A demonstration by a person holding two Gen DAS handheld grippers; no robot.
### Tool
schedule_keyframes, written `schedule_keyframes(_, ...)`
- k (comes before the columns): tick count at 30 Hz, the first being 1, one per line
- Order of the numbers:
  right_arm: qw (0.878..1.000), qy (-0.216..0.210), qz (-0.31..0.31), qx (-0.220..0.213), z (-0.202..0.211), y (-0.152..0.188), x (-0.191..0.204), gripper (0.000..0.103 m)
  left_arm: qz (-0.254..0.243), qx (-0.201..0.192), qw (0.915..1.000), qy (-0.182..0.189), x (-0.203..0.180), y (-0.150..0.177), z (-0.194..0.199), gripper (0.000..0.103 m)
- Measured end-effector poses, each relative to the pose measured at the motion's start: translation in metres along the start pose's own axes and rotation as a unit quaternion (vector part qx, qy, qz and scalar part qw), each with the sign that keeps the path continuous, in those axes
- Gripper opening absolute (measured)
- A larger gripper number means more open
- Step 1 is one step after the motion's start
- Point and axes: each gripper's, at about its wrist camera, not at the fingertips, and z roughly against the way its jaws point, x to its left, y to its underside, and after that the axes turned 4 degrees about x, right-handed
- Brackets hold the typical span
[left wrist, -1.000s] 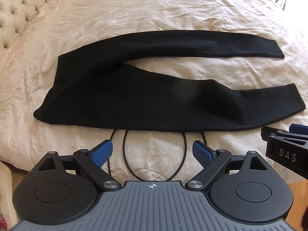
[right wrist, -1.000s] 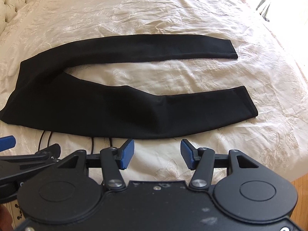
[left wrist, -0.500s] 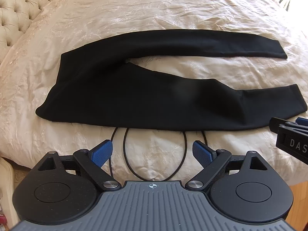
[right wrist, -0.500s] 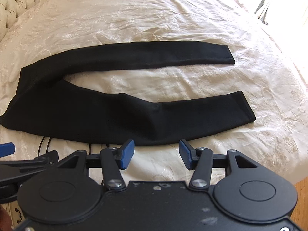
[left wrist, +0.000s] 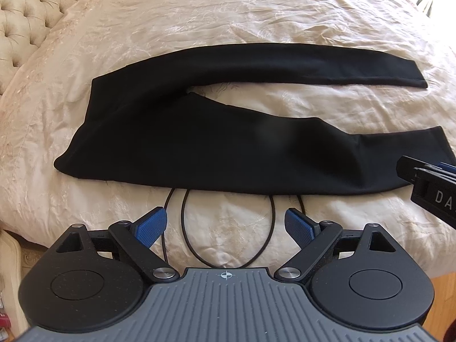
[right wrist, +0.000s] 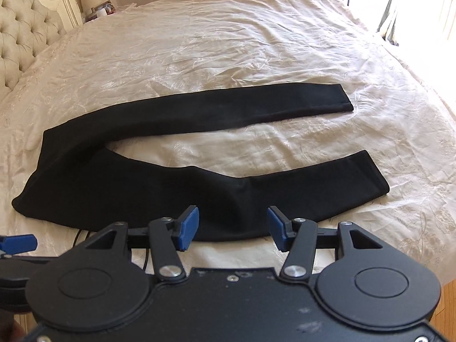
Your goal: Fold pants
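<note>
Black pants (left wrist: 199, 142) (right wrist: 142, 188) lie flat on the cream bed, waist to the left and both legs running right with a gap between them. The far leg (right wrist: 242, 105) is straight. The near leg (right wrist: 299, 191) bends and ends in a cuff at the right. My left gripper (left wrist: 225, 228) hangs open over the bed's near edge, short of the pants' near hem, nothing between its blue pads. My right gripper (right wrist: 232, 229) is open too, its tips over the near leg's lower edge, not touching cloth that I can see.
A thin black cable (left wrist: 228, 228) loops on the bedspread (left wrist: 228, 14) just in front of the pants. A tufted headboard (right wrist: 25, 37) stands at the left, with a bedside table (right wrist: 99, 8) behind it. Wooden floor (right wrist: 447, 293) shows past the bed's right edge.
The right gripper has tilted up and edged forward, so its tips now overlap the near leg and more of the room shows. The left gripper has stayed put.
</note>
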Motion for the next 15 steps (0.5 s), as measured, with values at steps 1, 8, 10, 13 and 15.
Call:
schedule_keyframes(1,1.000,0.001,-0.007,0.004,-0.001,0.000,-0.001,0.054,0.001,0.000,1.0000,0.002,0.001,0.000,0.000,0.089)
schedule_keyframes(8,0.999,0.007,-0.011,0.042,-0.018,-0.001,-0.002,0.049,0.016,-0.001,0.9999,0.003,0.012,-0.002,-0.006,0.082)
schedule_keyframes(10,0.999,0.010,-0.010,0.045,-0.022,-0.002,0.000,0.049,0.014,-0.007,0.9999,-0.004,0.014,-0.004,-0.008,0.082)
schedule_keyframes(13,0.998,0.006,-0.014,0.056,-0.028,-0.005,0.002,0.049,0.003,-0.008,0.9999,-0.006,0.014,-0.010,-0.011,0.082)
schedule_keyframes(15,0.998,0.004,-0.017,0.066,-0.033,-0.007,0.004,0.049,-0.005,0.000,1.0000,-0.002,0.013,-0.015,-0.015,0.082)
